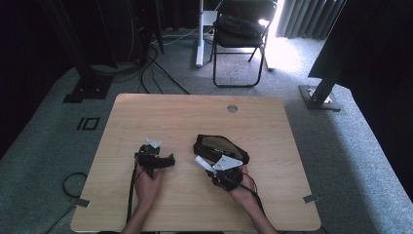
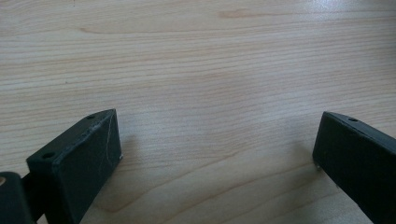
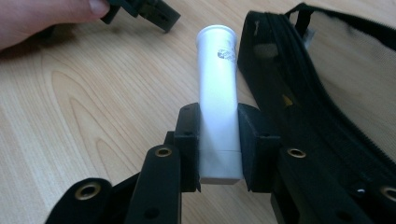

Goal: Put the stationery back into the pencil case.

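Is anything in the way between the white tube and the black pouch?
Nothing visible is. The right hand-held gripper holds the white tube right beside the black pouch. The pouch's zipper looks undone, but whether its mouth gapes wide enough I cannot tell.

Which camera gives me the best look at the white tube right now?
The right gripper view: the white tube stands large between the right gripper, both pads pressed on its lower part, beside the black zip pouch. The high view shows it as a small white sliver at that gripper. The left gripper view looks at bare table.
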Available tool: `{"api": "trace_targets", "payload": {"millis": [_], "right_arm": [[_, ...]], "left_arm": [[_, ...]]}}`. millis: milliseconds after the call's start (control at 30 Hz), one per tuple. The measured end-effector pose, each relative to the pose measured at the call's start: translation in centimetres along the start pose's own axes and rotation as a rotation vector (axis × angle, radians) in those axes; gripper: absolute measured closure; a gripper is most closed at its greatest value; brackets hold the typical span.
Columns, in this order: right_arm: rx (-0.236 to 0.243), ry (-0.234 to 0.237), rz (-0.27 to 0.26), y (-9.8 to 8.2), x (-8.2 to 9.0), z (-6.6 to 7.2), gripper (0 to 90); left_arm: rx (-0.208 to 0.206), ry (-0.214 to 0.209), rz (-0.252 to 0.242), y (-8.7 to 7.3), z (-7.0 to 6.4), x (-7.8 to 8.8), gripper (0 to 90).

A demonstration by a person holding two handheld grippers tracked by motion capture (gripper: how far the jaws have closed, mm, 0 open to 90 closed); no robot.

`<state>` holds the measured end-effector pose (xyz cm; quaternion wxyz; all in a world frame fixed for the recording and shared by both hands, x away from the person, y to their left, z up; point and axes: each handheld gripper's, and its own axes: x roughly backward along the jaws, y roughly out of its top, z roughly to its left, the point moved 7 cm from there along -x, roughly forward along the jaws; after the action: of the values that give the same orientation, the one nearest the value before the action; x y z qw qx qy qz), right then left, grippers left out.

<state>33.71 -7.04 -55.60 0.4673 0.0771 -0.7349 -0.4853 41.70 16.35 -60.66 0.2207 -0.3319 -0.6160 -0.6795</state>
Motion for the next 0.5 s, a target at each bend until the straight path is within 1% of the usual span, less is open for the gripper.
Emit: {"api": "trace_targets", "payload": {"millis": [500], "right_arm": [[0.016, -0.005, -0.042, 1.3, 1.3, 0.2, 71.4]], "left_arm": [[0.001, 0.000, 0.000, 0.0, 0.0, 0.0, 1.3]]}}
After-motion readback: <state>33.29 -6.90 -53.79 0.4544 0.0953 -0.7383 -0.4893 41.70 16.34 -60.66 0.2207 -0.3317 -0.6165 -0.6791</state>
